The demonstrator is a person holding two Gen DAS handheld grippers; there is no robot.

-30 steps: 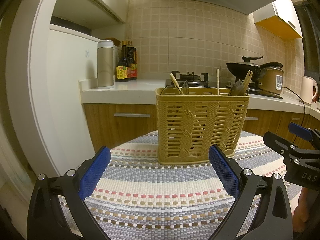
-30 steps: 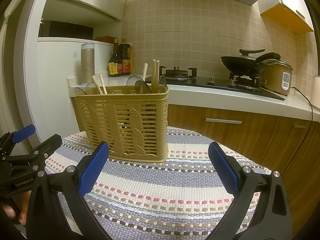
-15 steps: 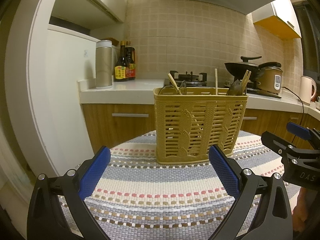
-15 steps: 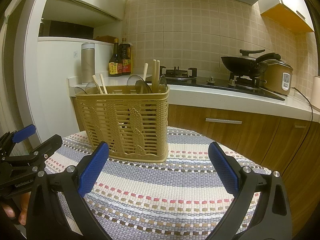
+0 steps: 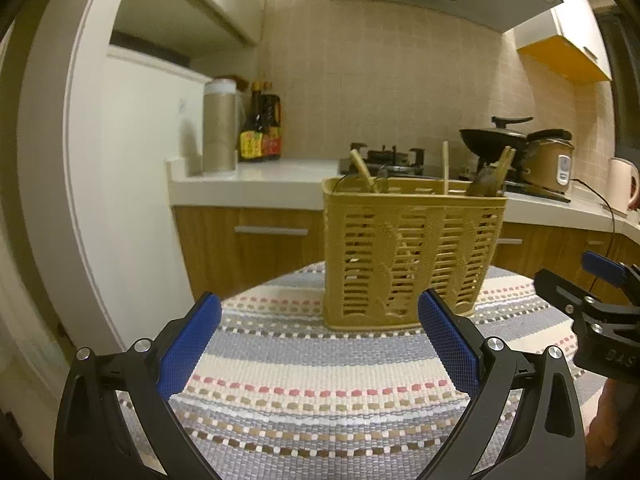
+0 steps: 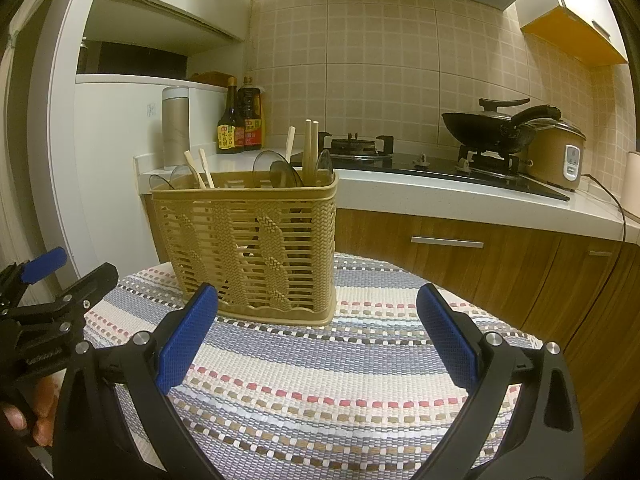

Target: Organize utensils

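Note:
A tan woven plastic utensil basket (image 5: 412, 252) (image 6: 256, 248) stands upright on a striped woven cloth (image 5: 328, 384) (image 6: 328, 372). Chopsticks (image 6: 310, 148) and dark spoons (image 6: 280, 170) poke out of its top. My left gripper (image 5: 320, 344) is open and empty, a short way in front of the basket. My right gripper (image 6: 318, 340) is also open and empty, near the basket's right end. Each gripper shows at the edge of the other's view: the right gripper (image 5: 588, 300) and the left gripper (image 6: 52, 284).
Behind runs a white counter (image 6: 460, 196) with wooden cabinets, a gas hob (image 6: 356, 148), a black wok (image 6: 488, 124), a rice cooker (image 6: 560, 156), sauce bottles (image 6: 240, 128) and a metal flask (image 6: 175, 126). A white fridge (image 5: 132, 184) stands left. A kettle (image 5: 622, 186) sits far right.
The left gripper has shifted slightly, so the basket sits a little more to the right in its view. The right gripper has hardly moved. Both stay open.

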